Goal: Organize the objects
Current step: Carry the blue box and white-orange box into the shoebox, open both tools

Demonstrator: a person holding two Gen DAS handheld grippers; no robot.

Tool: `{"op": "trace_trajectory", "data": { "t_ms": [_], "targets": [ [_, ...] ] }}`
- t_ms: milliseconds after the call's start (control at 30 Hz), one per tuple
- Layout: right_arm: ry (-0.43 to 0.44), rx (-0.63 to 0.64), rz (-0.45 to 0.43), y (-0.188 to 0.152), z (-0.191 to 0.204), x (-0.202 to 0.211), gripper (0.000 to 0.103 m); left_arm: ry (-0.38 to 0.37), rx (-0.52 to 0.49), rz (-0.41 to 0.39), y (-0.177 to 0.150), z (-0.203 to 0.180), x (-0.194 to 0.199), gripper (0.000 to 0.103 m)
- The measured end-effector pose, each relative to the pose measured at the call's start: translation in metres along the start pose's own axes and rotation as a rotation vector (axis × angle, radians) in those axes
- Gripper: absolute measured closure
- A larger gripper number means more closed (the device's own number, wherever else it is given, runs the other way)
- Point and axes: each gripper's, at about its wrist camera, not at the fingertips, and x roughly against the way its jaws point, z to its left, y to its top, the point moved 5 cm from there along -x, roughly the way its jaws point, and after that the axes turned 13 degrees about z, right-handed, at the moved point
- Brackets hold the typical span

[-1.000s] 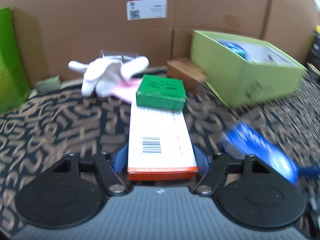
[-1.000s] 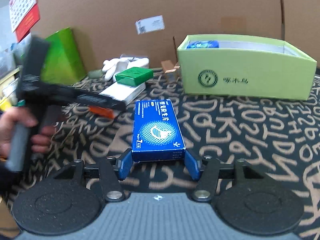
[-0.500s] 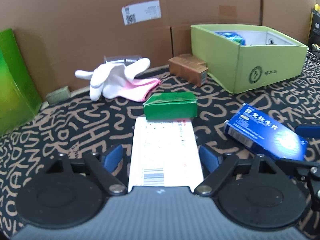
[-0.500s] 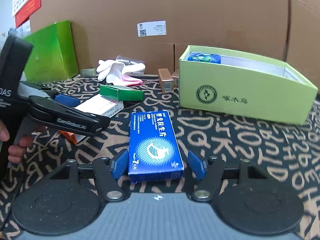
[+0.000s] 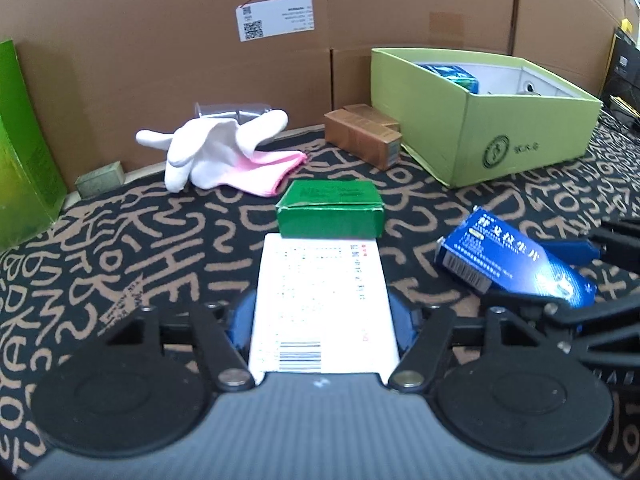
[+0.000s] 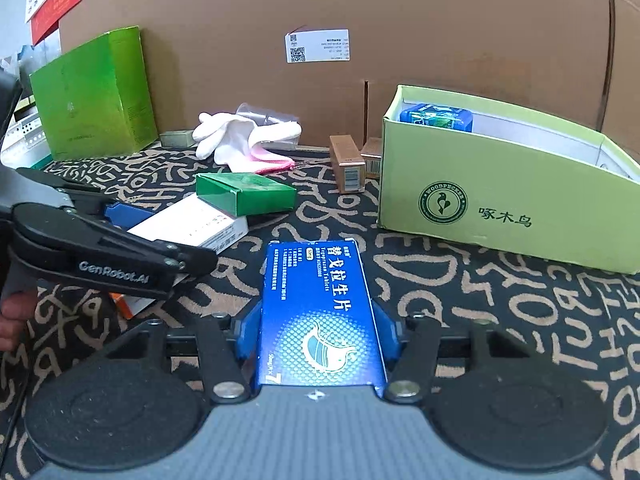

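The left gripper (image 5: 322, 320) has just been closing and its 2 blue pads now press the long sides of the white box (image 5: 322, 300), which carries a barcode near the camera and an orange underside seen from the right wrist view. A small green box (image 5: 330, 214) lies on the white box's far end. Over on the right, the right gripper (image 6: 318, 334) has also just been closing, jaws clamped on the blue medicine box (image 6: 320, 312), its printed face up. Both boxes sit low over the black cloth (image 5: 120, 264) with tan lettering. Beyond, the light green carton (image 6: 508, 208) stands open with a blue pack inside. A white glove (image 5: 216, 152) lies by the cardboard wall (image 5: 160, 40), near 2 brown boxes (image 5: 362, 136), and a tall green box (image 6: 94, 96) stands at the left.
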Motion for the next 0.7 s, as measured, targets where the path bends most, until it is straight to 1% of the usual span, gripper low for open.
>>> {"op": "trace_trajectory", "data": {
  "t_ms": [100,200,300,500,600,700],
  "targets": [
    [0.002,-0.028,-0.042,-0.002,-0.005,0.016,0.042,-0.035,0.004,-0.004,-0.006,-0.002,0.015,0.037],
    [0.0,-0.047,-0.102,0.0,-0.013,0.037,0.042,-0.057,-0.006,-0.052,-0.007,-0.007,0.04,0.037],
    [-0.016,-0.058,-0.163,0.007,-0.023,0.057,0.042,-0.095,-0.004,-0.113,0.004,-0.013,0.067,0.037],
    [-0.068,-0.086,-0.272,0.026,-0.052,0.087,0.042,-0.172,-0.013,-0.227,0.048,-0.041,0.101,0.037],
    [-0.118,-0.097,-0.311,0.038,-0.073,0.095,0.042,-0.189,-0.03,-0.268,0.076,-0.063,0.106,0.037],
    [-0.177,-0.103,-0.345,0.053,-0.098,0.098,0.042,-0.208,-0.047,-0.292,0.104,-0.087,0.105,0.037]
  ]
}}
